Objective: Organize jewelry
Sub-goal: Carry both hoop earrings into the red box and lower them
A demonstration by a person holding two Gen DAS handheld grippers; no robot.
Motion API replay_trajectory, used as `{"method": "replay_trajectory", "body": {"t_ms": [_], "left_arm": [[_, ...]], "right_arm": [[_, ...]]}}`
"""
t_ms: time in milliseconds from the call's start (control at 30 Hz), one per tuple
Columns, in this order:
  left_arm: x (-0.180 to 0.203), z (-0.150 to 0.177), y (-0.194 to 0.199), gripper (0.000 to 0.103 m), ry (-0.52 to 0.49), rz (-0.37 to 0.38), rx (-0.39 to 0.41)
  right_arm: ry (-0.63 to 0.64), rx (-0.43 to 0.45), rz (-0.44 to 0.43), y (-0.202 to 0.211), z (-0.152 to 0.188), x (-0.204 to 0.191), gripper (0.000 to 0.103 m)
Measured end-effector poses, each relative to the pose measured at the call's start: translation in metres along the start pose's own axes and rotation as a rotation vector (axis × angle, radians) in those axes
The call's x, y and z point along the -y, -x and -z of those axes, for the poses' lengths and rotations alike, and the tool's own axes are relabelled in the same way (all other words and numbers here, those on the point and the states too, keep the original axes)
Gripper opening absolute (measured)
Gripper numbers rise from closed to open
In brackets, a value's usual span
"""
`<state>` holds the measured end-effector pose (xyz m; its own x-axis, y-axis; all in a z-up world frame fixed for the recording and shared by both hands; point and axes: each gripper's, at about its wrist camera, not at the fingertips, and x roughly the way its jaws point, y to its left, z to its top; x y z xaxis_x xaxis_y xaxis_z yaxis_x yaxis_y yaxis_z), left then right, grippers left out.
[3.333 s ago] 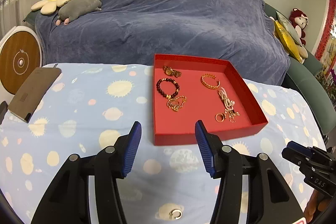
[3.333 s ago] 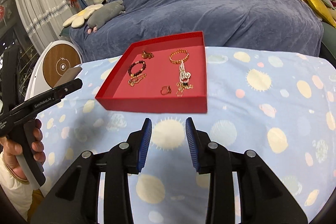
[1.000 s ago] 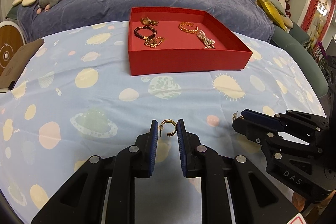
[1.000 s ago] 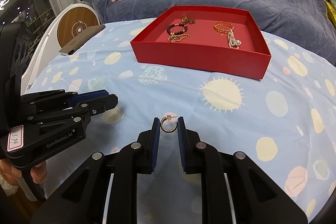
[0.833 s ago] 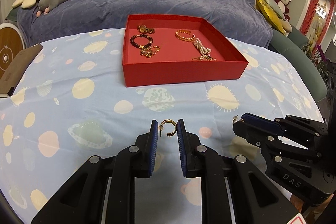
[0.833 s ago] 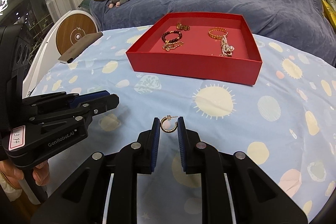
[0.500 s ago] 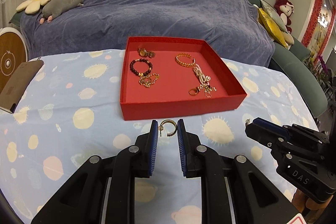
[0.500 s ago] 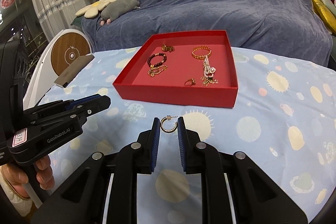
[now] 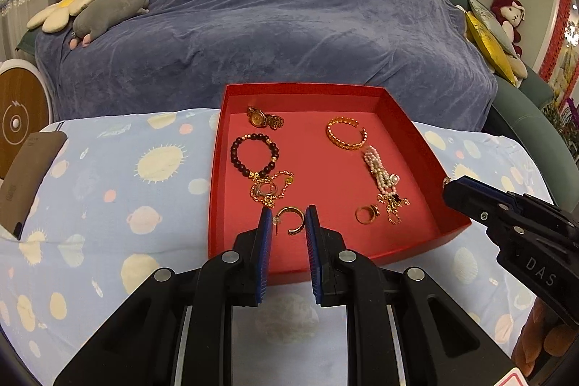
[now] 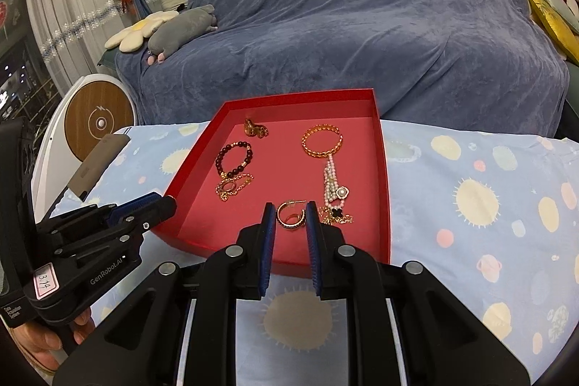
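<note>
A red tray (image 9: 448, 230) (image 10: 384, 198) stands on the sun-and-planet tablecloth. In it lie a watch (image 9: 264, 119), a dark bead bracelet (image 9: 253, 156), a gold chain (image 9: 269, 189), a gold bangle (image 9: 345, 134), a pearl piece (image 9: 381, 170) and a ring (image 9: 366, 214). My left gripper (image 9: 288, 223) is shut on a gold hoop earring (image 9: 289, 220) held above the tray's near part. My right gripper (image 10: 291, 217) is shut on a second gold hoop earring (image 10: 290, 216) over the tray's near right part. Each gripper shows in the other's view, the right one (image 9: 470, 194) and the left one (image 10: 152, 208).
A brown phone (image 9: 25, 176) lies at the table's left edge. A round white and wood device (image 10: 99, 123) stands to the left. A couch under a blue throw (image 9: 282, 24) with plush toys runs behind the table.
Both grippers, each holding its earring, have moved from above the tablecloth forward and up, and are now over the near part of the red tray.
</note>
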<state>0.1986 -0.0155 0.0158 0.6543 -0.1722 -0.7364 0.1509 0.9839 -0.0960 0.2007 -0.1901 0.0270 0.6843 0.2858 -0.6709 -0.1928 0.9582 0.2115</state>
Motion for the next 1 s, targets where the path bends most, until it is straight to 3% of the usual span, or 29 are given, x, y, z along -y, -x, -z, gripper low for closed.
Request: {"method": "replay_trajectory", "body": {"t_ms": [367, 1000], "left_arm": [[-0.008, -0.019, -0.031, 0.016, -0.006, -0.029, -0.001], [-0.012, -0.026, -0.043, 0.016, -0.001, -0.021, -0.001]], "right_arm": [[-0.028, -0.009, 0.005, -0.038, -0.019, 0.004, 0.016], [-0.023, -0.02, 0.014, -0.051, -0.022, 0.013, 0.016]]}}
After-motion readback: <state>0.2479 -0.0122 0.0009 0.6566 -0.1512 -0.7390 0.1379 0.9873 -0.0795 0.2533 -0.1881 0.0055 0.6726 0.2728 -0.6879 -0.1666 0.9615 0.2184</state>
